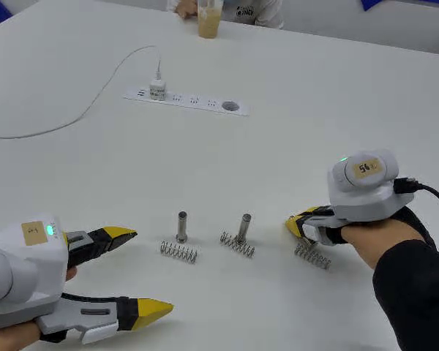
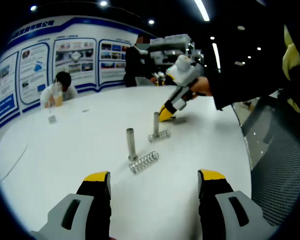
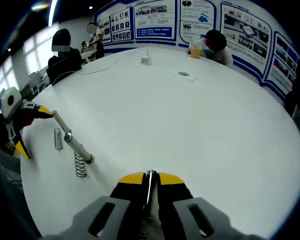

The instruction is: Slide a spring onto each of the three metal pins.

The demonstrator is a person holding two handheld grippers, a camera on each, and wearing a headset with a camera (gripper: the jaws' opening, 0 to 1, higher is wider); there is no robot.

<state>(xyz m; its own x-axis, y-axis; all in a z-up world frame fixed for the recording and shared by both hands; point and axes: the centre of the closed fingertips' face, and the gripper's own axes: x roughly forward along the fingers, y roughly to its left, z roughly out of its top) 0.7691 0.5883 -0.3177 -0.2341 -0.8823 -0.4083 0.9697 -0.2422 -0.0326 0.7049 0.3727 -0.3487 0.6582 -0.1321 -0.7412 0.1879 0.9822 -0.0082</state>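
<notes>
"Two jaws on the left gripper (image 1: 137, 272), wide apart, nothing between them?" asks the first annotator.

"Right. Yellow tips, black and grey body, nearest thing on the white table (image 1: 205, 161). The first spring (image 1: 178, 252) lies just ahead of those tips. The left gripper is clearly the nearer one to it."

"Axis?"

"The spring lies flat, so its long axis runs along the tabletop. The first pin (image 1: 181, 225) stands upright just behind it, so the two axes are at right angles. Judging by that, the coil has to be lifted and tipped on end before it can drop over the pin."

"Materials?"

"It's a thin, open wire coil, probably springy and easy to squash or flick. The pin is a smooth grey metal cylinder."

"Next along?"

"The second spring (image 1: 237, 245) lies at the foot of the second pin (image 1: 244, 227). Contact can't be told. No spring is threaded yet."

"Right side?"

"The right gripper (image 1: 298, 224) has its jaws pressed together on a thin metal rod, most likely the third pin (image 3: 150, 185). The third spring (image 1: 312, 256) lies flat just beside its tips."

"Far end?"

"There's a power strip (image 1: 186, 100) with a white cable, and beyond it a cup (image 1: 209, 18) of tan drink."
</notes>
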